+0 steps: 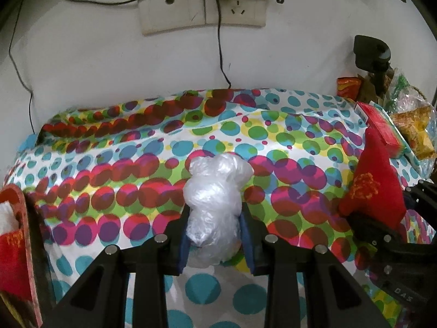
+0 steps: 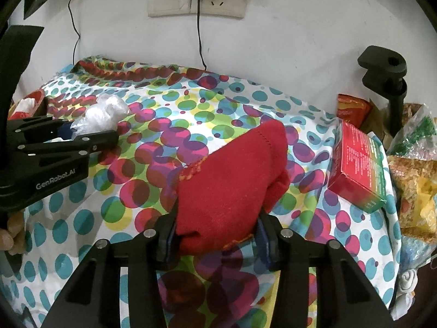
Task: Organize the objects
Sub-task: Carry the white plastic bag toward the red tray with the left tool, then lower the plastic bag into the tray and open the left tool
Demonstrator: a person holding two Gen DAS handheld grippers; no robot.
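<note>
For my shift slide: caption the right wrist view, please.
Right claw shut on a red knitted cloth above the dotted tablecloth, red carton alongside.

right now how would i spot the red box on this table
Start at the spotted tablecloth and go to its right edge, beside the snack bags. The red box lies flat there, the only hard-edged carton, with a green side stripe.

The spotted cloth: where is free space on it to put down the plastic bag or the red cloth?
Free: the wide spotted cloth beyond the plastic bag, up to the wall, and the stretch between the bag and the red cloth. Crowded: the right edge, with the red box and snack packets.
</note>
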